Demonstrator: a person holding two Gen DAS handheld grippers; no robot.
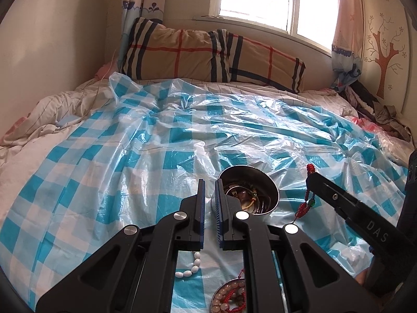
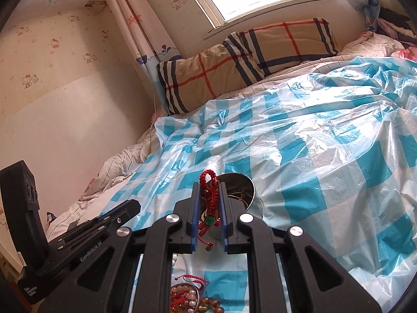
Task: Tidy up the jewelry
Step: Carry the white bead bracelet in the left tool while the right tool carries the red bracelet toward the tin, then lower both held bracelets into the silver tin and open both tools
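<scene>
The right claw is clamped on a red braided bracelet, held above the bed's checked plastic sheet, with the steel bowl just beyond its tips at about 1 o'clock. The left claw has its jaws slightly apart and empty beside the bowl's rim at 9 o'clock. To do this well, I'd carry the bracelet fully over the bowl's mouth before letting go, so the dangling tail drops inside and doesn't catch the rim. More beaded pieces wait at 6 o'clock.

A home bedroom: bed, plaid pillow, curtained window.
</scene>
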